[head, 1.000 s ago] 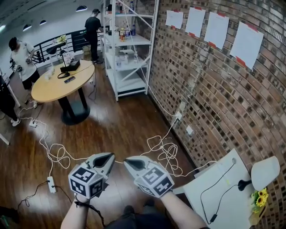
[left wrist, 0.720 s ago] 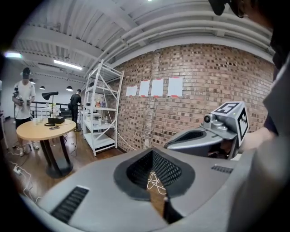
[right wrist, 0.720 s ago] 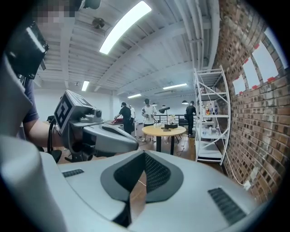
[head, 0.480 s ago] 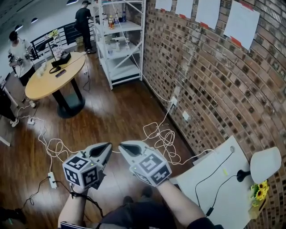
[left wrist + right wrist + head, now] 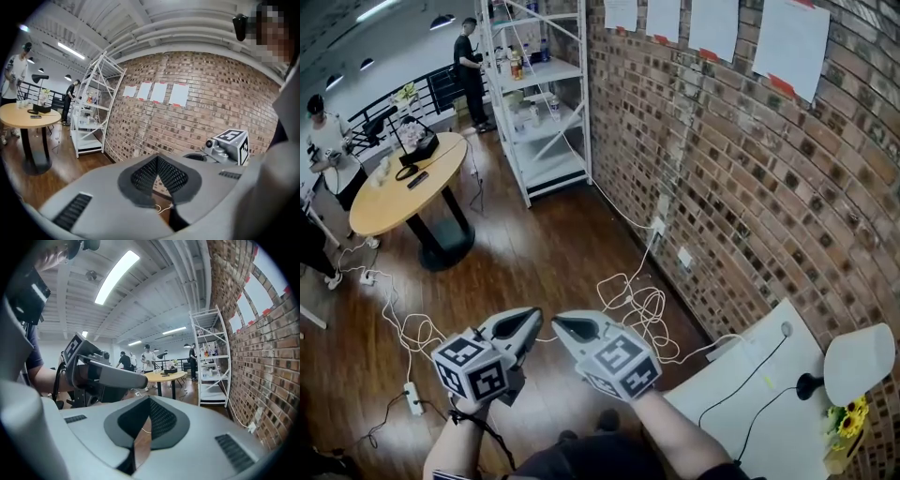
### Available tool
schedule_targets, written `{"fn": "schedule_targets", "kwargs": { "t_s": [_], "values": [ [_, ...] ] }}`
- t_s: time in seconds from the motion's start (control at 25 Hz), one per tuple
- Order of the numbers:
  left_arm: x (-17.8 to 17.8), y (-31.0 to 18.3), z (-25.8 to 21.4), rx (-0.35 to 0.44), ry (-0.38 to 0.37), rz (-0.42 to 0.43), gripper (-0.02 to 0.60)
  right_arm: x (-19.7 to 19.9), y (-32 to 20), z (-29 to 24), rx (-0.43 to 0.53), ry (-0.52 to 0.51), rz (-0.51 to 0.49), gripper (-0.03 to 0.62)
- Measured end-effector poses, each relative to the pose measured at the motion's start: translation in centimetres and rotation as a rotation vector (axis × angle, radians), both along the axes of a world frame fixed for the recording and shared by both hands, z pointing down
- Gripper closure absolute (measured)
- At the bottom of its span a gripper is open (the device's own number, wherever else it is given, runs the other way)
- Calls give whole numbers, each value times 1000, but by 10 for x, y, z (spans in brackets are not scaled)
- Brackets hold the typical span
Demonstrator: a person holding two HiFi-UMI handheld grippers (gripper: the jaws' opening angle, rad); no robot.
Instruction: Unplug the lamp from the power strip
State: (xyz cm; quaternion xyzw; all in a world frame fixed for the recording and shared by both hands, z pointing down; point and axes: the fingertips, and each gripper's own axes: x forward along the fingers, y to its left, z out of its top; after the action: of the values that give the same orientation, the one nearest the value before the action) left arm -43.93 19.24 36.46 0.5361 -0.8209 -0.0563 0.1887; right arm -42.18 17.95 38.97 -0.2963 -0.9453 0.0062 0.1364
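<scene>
The lamp [image 5: 859, 362] has a white shade and a black base, and stands on a white table [image 5: 741, 427] at the lower right of the head view. Its black cord [image 5: 739, 386] trails across that table top. A white power strip [image 5: 413, 397] lies on the wood floor at the lower left. My left gripper [image 5: 532, 319] [image 5: 157, 160] and right gripper [image 5: 562, 324] [image 5: 149, 400] hang side by side above the floor. Both are shut with nothing in them, and both are well short of lamp and strip.
Tangled white cables [image 5: 637, 305] run over the floor to a wall outlet [image 5: 657, 226] on the brick wall. A white shelf rack [image 5: 534, 103] stands by that wall. People stand around a round wooden table [image 5: 394, 197] at the far left.
Both grippers have travelled together towards the brick wall, still shut and side by side. The round table has slid away to the upper left, and the tangled cables lie closer to the jaws.
</scene>
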Motion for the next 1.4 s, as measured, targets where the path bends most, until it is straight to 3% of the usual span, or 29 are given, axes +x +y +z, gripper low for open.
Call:
{"fn": "schedule_targets", "kwargs": {
  "t_s": [0.12, 0.28, 0.4, 0.6, 0.88, 1.12, 1.4],
  "values": [
    [-11, -11, -4, -7, -35, -34, 575, -6, -12, -2, -11, -11, -5, 605],
    [-27, -18, -18, 40, -54, -95, 574, -13, -26, -4, -26, -25, -9, 605],
    [-28, -26, -26, 42, -61, -97, 574, -18, -32, -3, -37, -27, -21, 605],
    [-33, -41, -24, -42, -141, -75, 574, -24, -42, -2, -45, -33, -31, 605],
    [-46, -57, -23, -65, -170, -79, 572, -30, -71, -3, -29, -41, 26, 605],
    [-58, -68, -26, -42, -204, -18, 572, -44, -80, 1, -8, -22, 64, 605],
    [-91, -73, -17, -15, -151, 93, 572, -75, -81, 1, 16, -4, 155, 605]
  ]
}}
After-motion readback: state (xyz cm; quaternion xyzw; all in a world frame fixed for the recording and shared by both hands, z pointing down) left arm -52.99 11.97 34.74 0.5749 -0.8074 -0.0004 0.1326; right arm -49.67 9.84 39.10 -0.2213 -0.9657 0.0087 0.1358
